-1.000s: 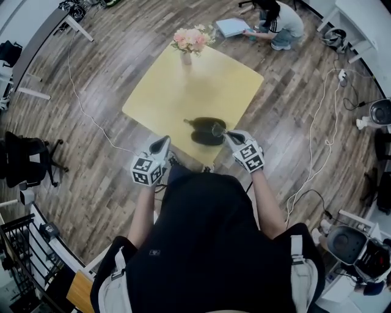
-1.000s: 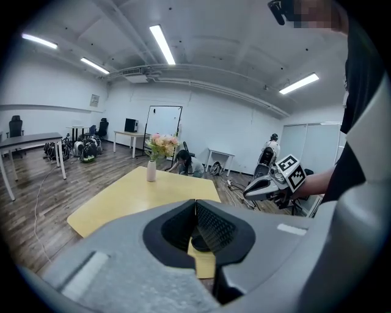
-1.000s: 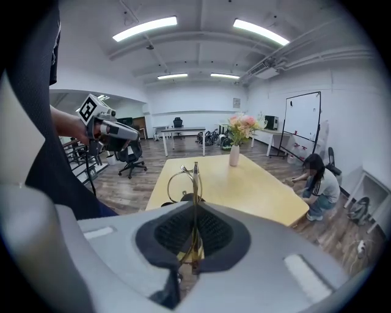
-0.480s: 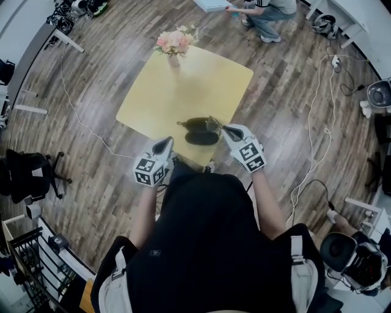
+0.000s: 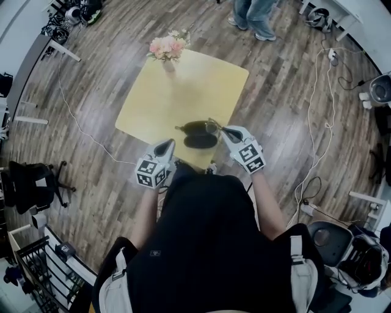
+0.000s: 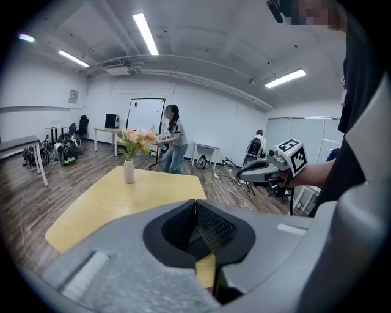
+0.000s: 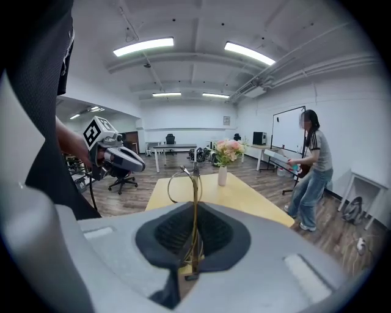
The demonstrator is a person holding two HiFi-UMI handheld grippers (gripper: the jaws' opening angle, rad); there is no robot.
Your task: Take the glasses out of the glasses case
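Observation:
An open black glasses case (image 5: 198, 134) lies near the front edge of the yellow table (image 5: 159, 104), its two halves side by side. My right gripper (image 5: 222, 129) is at the case's right end, shut on thin wire-framed glasses (image 5: 213, 126). In the right gripper view the glasses (image 7: 195, 183) stand upright between the pads of that gripper (image 7: 194, 211). My left gripper (image 5: 166, 144) hovers over the table's front left edge, apart from the case. Its jaws (image 6: 197, 208) are shut with nothing between them.
A vase of pink flowers (image 5: 167, 52) stands at the table's far corner. A person (image 5: 250, 15) stands on the wood floor beyond the table. Cables (image 5: 317, 122) trail on the floor at the right, and an office chair (image 5: 30, 183) stands at the left.
The person behind the table rose from a crouch and walked left. My head shifted, so the table sits higher in view. Both grippers kept their places by the case.

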